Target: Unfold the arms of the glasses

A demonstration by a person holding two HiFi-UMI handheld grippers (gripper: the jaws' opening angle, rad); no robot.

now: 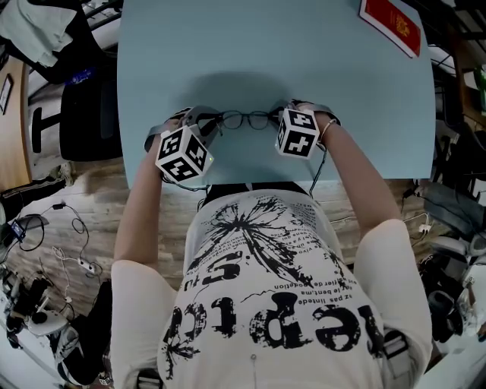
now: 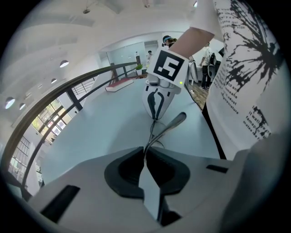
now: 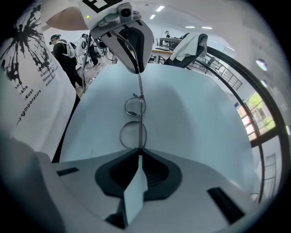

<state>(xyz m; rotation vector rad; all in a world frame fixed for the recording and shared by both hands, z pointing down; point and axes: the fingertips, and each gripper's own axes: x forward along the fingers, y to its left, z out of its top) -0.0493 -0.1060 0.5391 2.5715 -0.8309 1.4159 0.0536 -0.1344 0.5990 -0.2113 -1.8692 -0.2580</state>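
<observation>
Bright, even ceiling lights (image 3: 159,8); I see a soft shadow on the table (image 1: 319,53) and fisheye warp with dark corners in both gripper views.

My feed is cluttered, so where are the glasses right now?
In the head view, the glasses are at centre, above the near half of the blue table, gripped between the left tool and the right tool.

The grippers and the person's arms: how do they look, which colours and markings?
The left gripper and the right gripper each have a pale grey body, dark pads and a white cube with black square markers. The person wears a white short-sleeved T-shirt with black print.
</observation>
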